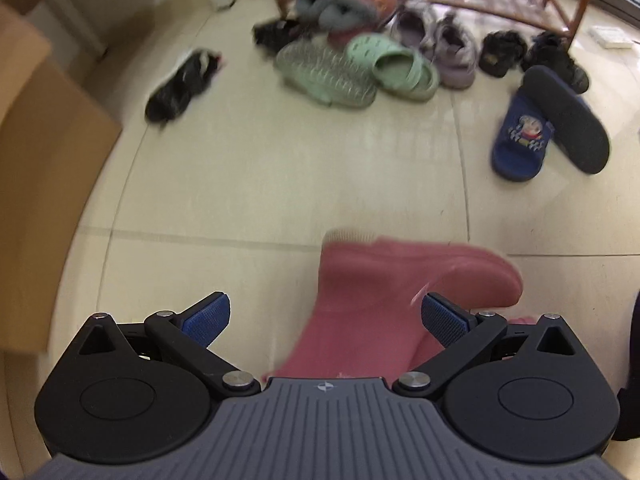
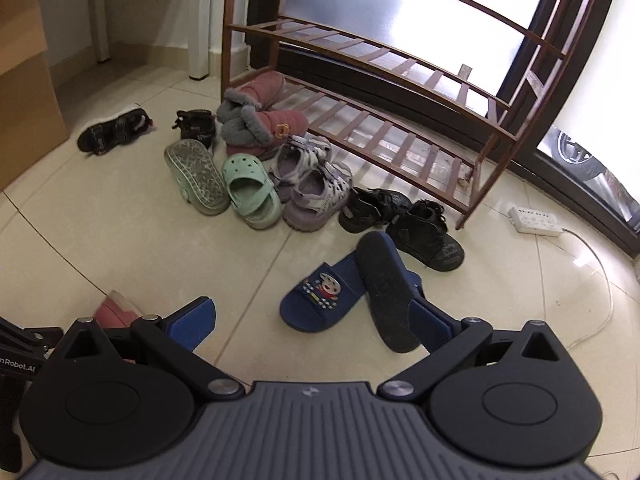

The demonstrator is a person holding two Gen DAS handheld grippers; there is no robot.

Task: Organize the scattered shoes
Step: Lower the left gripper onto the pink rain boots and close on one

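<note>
A pink boot [image 1: 400, 292] lies on the tiled floor right in front of my left gripper [image 1: 326, 318], which is open; the boot's shaft sits between the blue pads [image 1: 442, 322] without being clamped. This view is motion-blurred. My right gripper [image 2: 312, 322] is open and holds nothing. Just ahead of it lie a blue cartoon slipper [image 2: 320, 292] and its mate [image 2: 384, 288], sole up and resting across it. A wooden shoe rack [image 2: 400, 92] stands behind, with a pink fur-lined boot [image 2: 260, 90] on its lowest shelf.
Between me and the rack are scattered green clogs [image 2: 250, 188], purple sandals [image 2: 316, 192], black shoes [image 2: 428, 236], a second fur-lined boot [image 2: 272, 128] and black sandals [image 2: 114, 128]. A cardboard box [image 2: 24, 80] stands left. A power strip [image 2: 534, 220] with cable lies right.
</note>
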